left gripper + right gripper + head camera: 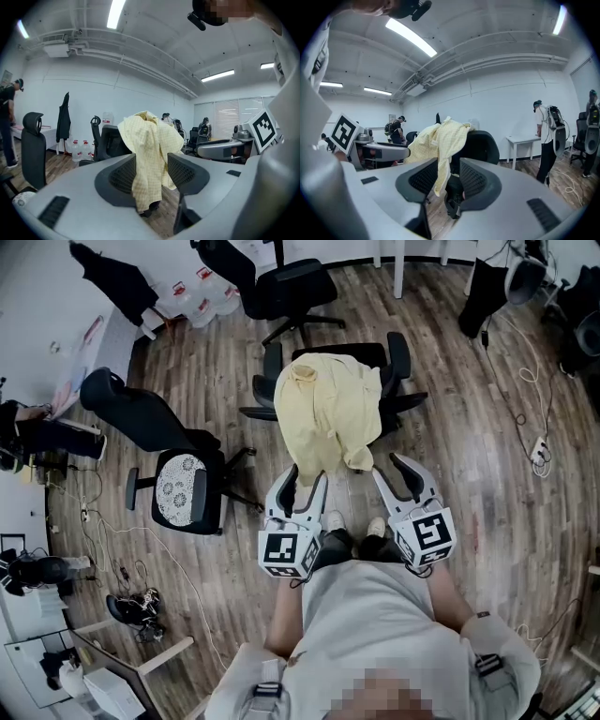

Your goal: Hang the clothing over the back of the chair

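Shirt (328, 409) is draped over the back of the office chair (398, 357), dead ahead of both grippers and just beyond their tips. Most of the cloth hangs on the side facing them, and a bunched collar sits on top. L gripper (307, 486): jaws apart, nothing pinched. The hanging front panel shows thru the gap in the left gripper view, but pads aren't on it afaict. R gripper (398, 479): jaws also apart, gap a bit narrower, empty. A dangling sleeve lines up w/ the gap in the right gripper view but looks past the tips, slightly to that gripper's left. Handling, my read: thin checked fabric, light, fully limp, zero stiffness, not fragile. Chair back looks smooth, so it could creep off toward the heavier near side. If it needs a fix, best hold is prob the bunched collar/shoulder area up top, above and ahead of both grippers. A pinch on the low hem would just drag it down. Pinch a fold, not a single layer. Containers: only some water jugs (78, 150) on the floor by the wall, far ahead-left of L gripper. Can't read fill level from here.
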A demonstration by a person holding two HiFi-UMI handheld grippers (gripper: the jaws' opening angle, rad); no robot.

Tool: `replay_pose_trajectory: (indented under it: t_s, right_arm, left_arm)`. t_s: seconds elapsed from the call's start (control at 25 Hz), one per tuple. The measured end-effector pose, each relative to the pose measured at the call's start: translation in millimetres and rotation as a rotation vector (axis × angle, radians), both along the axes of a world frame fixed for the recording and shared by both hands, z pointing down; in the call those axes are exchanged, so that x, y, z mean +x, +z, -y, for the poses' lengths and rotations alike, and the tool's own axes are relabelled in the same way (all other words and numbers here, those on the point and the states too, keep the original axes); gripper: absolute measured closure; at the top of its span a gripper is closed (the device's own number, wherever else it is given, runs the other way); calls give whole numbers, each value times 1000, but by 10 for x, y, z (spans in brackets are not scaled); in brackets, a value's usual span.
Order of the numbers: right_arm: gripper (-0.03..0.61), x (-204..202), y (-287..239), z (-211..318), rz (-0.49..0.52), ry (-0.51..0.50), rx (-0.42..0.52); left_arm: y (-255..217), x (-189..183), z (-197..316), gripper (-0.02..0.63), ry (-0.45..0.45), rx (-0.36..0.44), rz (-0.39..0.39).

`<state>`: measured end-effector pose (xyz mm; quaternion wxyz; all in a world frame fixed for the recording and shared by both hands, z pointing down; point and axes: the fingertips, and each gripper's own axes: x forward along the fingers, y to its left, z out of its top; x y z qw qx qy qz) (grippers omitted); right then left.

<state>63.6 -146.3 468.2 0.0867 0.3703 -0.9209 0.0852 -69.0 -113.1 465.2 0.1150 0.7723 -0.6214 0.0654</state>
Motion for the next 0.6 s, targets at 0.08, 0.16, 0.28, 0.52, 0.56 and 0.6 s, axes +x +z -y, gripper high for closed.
replay_pose_trajectory:
  t_s: [0.08, 0.16, 0.28, 0.52, 0.56, 0.6]
  right_arm:
    - [430, -19, -89, -45, 9, -13, 21]
    - [439, -56, -161, -84, 15, -21, 38]
    - [453, -110, -253, -138, 20, -23, 60]
    - [493, -227, -447, -261, 20, -3, 108]
    - [499, -260, -473, -283, 20, 2, 115]
    - [505, -298, -499, -307, 21, 7, 123]
  left_arm:
    - [-73, 11, -37, 401, -5, 16, 9]
    - [-149, 8, -62, 417, -6, 34, 18]
    - [-263, 0, -91, 449, -1, 65, 27]
    - [-482, -41, -171, 529, 41, 125, 34]
    - [-500, -60, -182, 542, 54, 130, 29]
    - [-513, -83, -192, 552, 67, 134, 24]
